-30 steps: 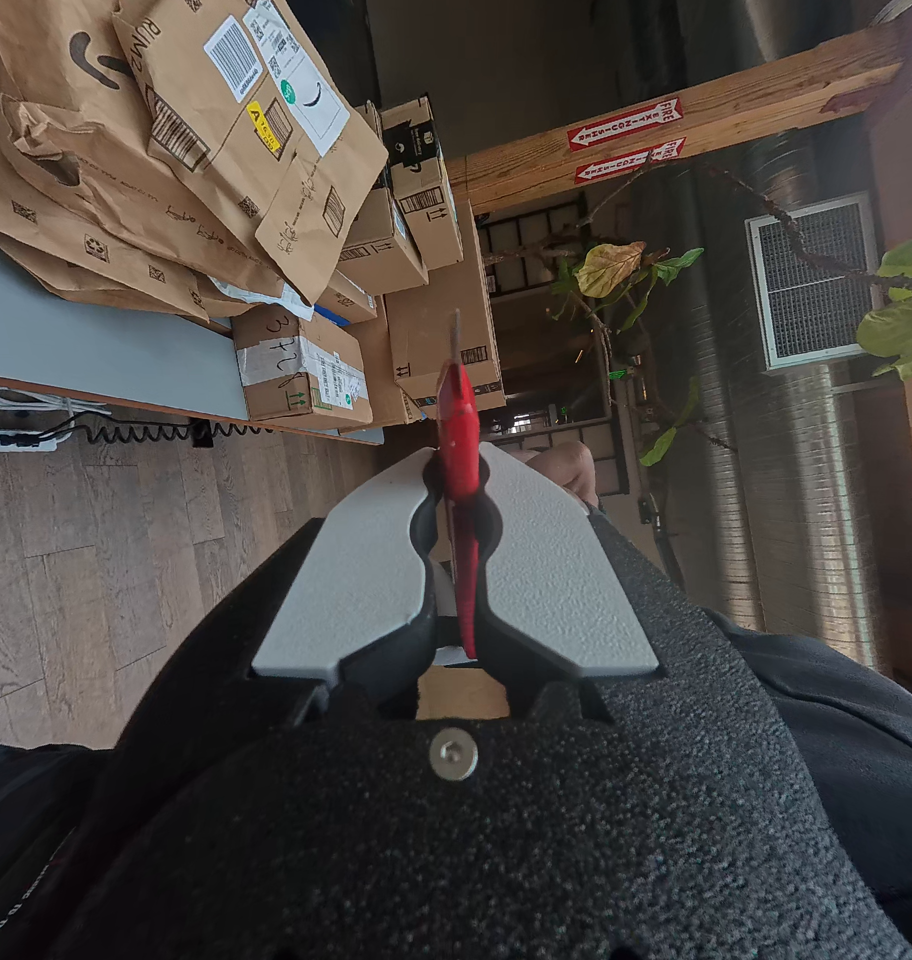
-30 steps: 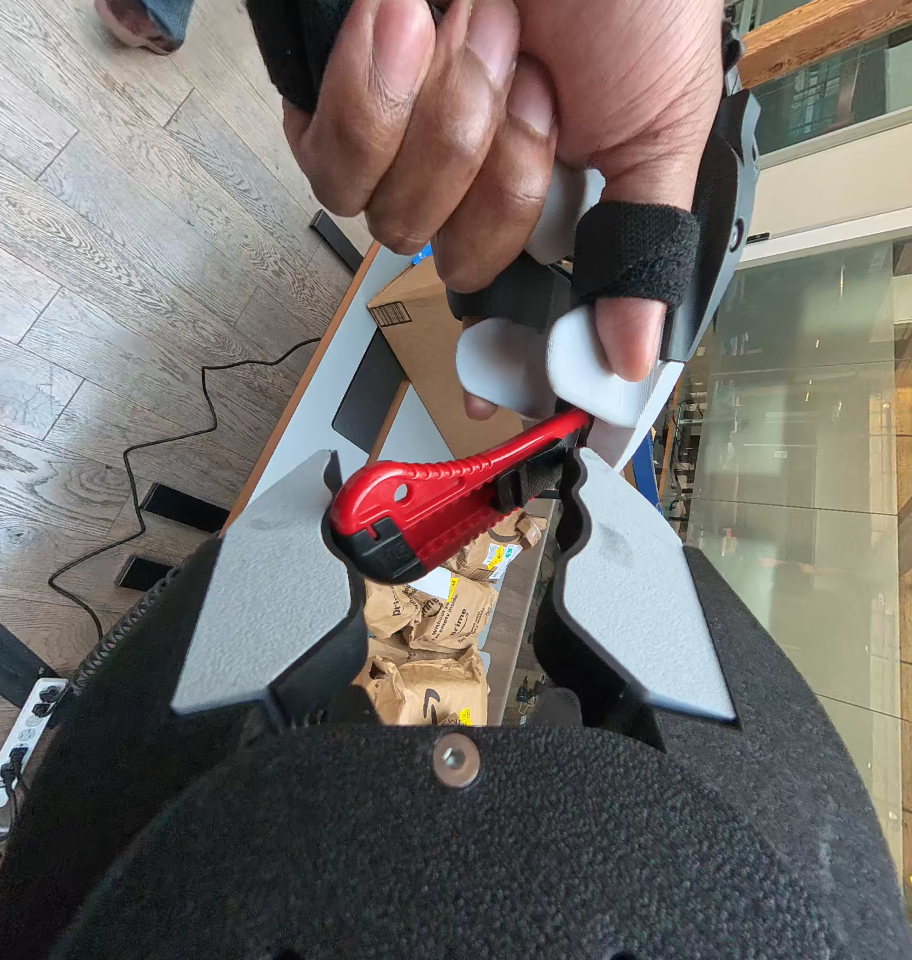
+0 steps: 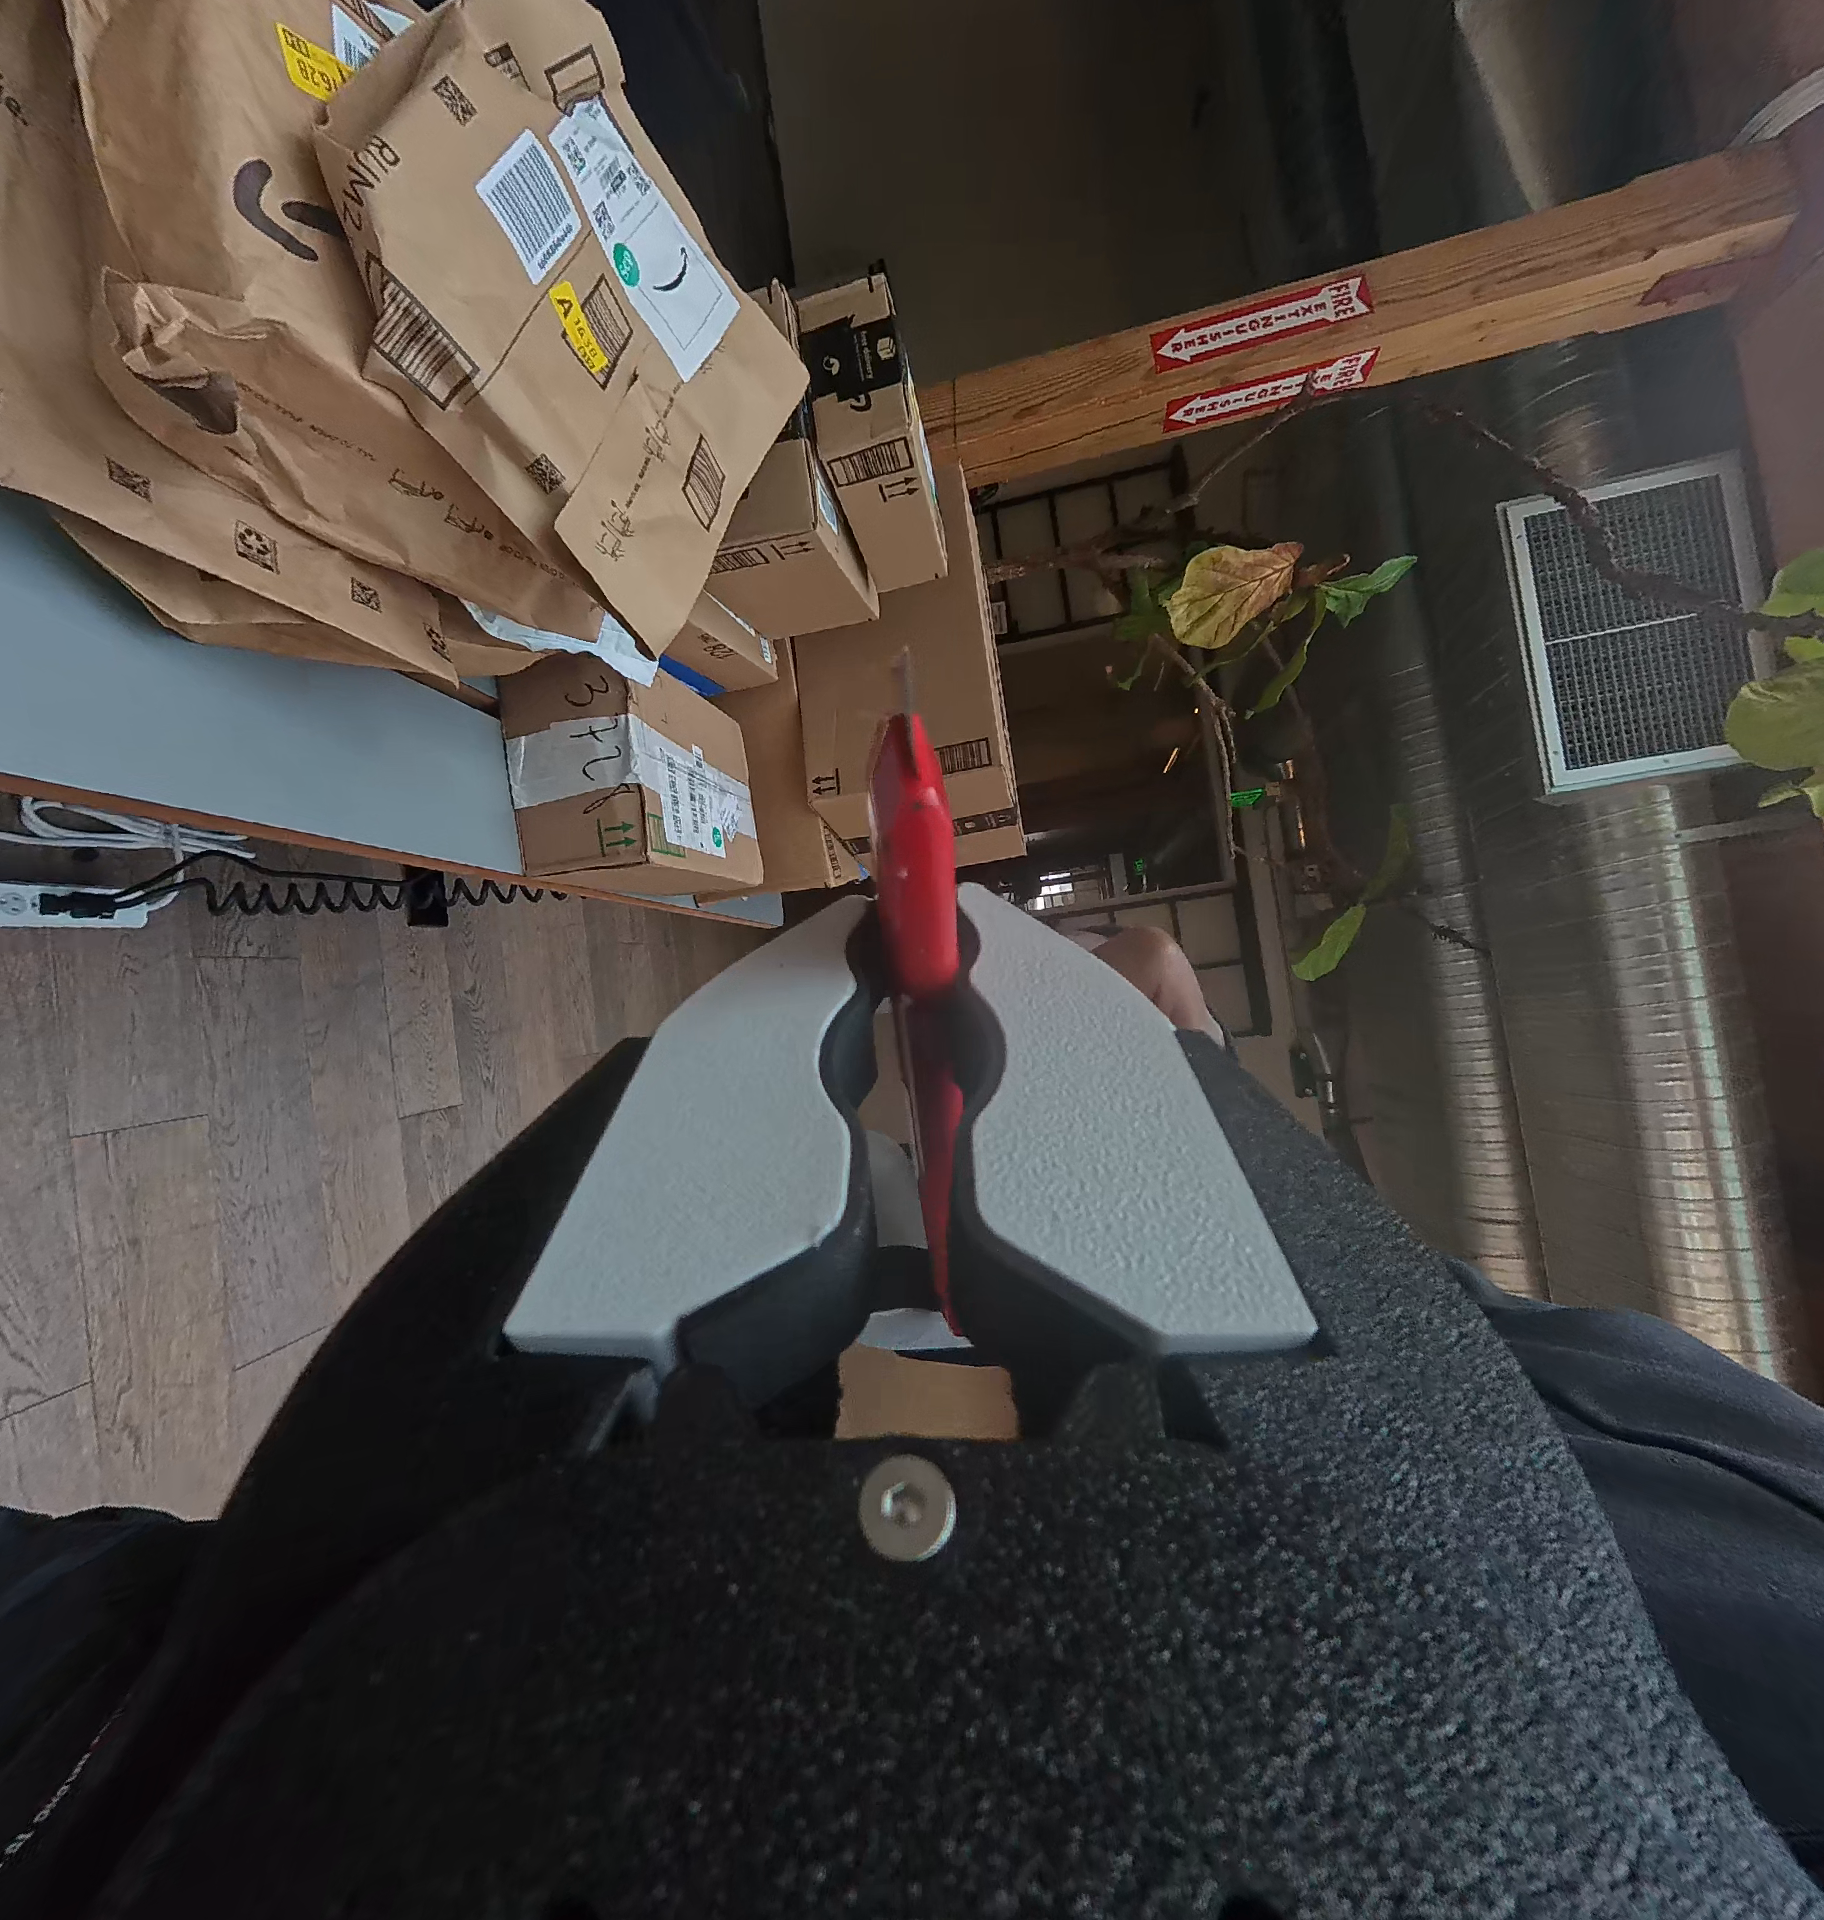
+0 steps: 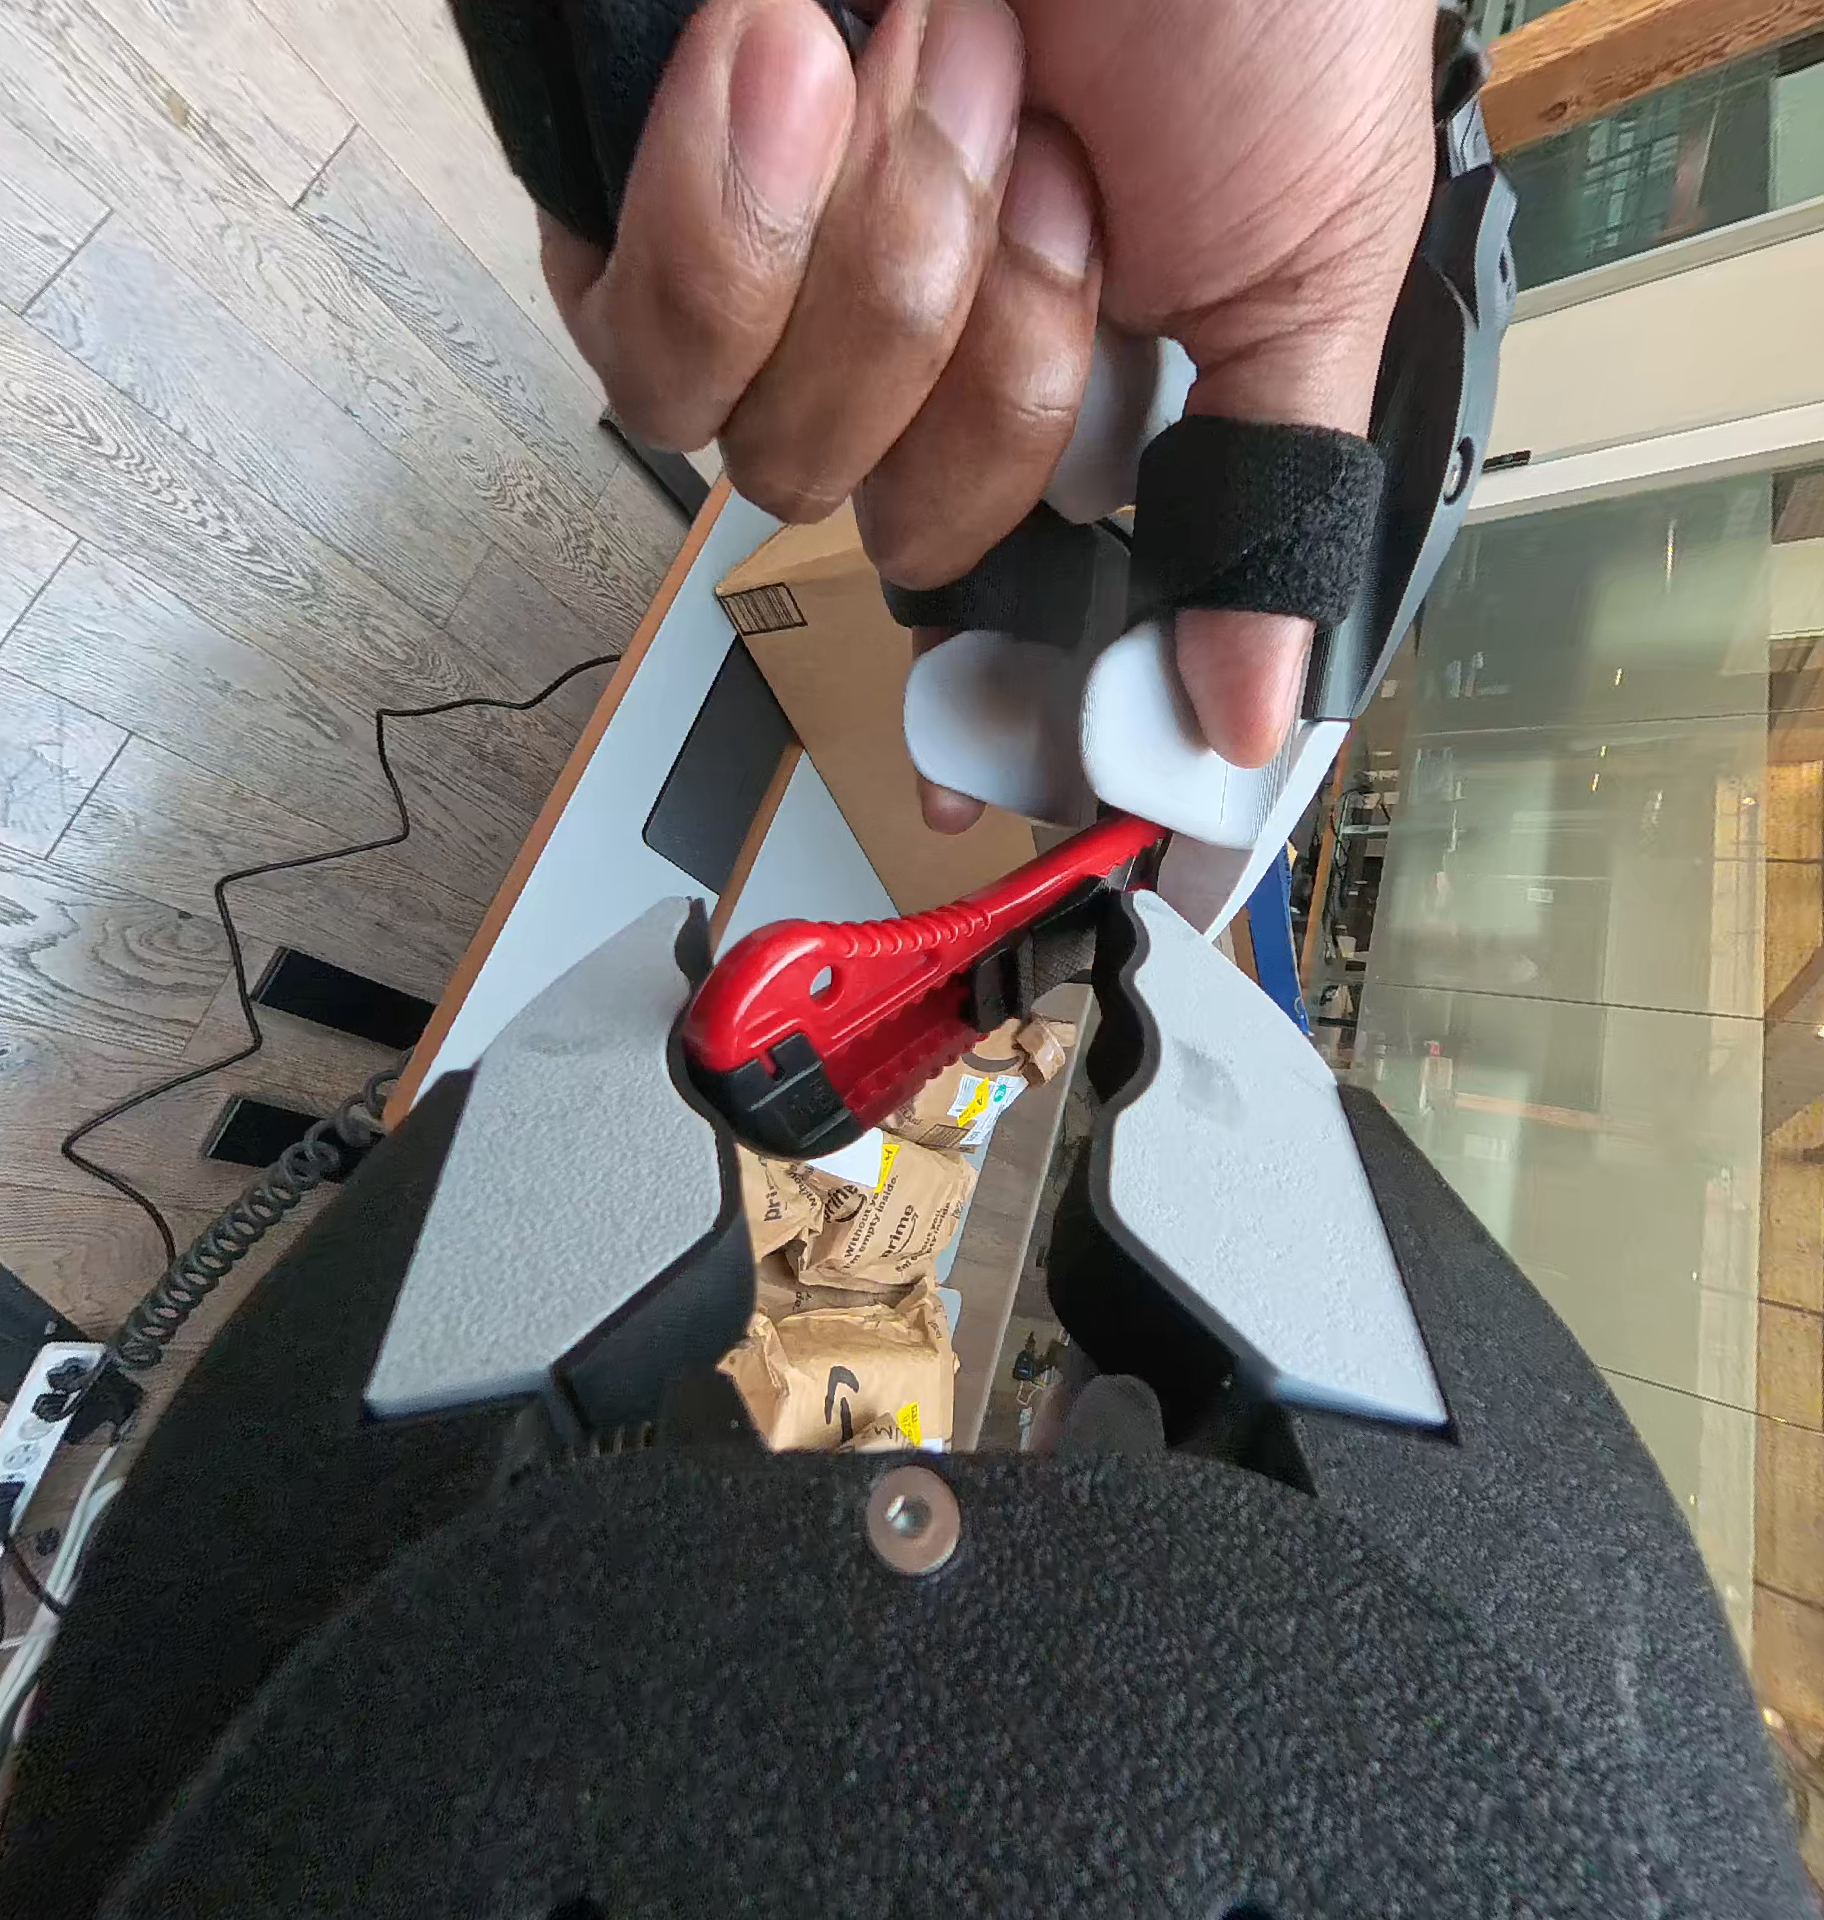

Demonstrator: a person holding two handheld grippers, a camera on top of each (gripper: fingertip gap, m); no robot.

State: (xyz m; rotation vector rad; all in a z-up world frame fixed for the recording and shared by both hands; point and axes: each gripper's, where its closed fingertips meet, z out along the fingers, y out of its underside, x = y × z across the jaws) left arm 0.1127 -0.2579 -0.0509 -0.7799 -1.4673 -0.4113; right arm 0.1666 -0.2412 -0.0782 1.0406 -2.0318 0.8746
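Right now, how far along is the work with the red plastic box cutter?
Done: the left gripper is shut on the red plastic box cutter, blade tip out. In hand: the cutter's black-capped tail lies inside the open right gripper. Left: the taped brown cardboard box on the grey table looks sealed.

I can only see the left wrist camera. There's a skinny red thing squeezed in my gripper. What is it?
Observer: The right wrist view shows it side-on. It's a red utility knife with a black end cap.
Operator: Is the other gripper grabbing it too?
Observer: No. The right gripper is open. The knife's capped end lies between its fingers, close to the one on the picture's left; I can't tell if they touch.
Operator: Who's holding my gripper?
Observer: A hand is wrapped around the left gripper, with one finger through a black strap.
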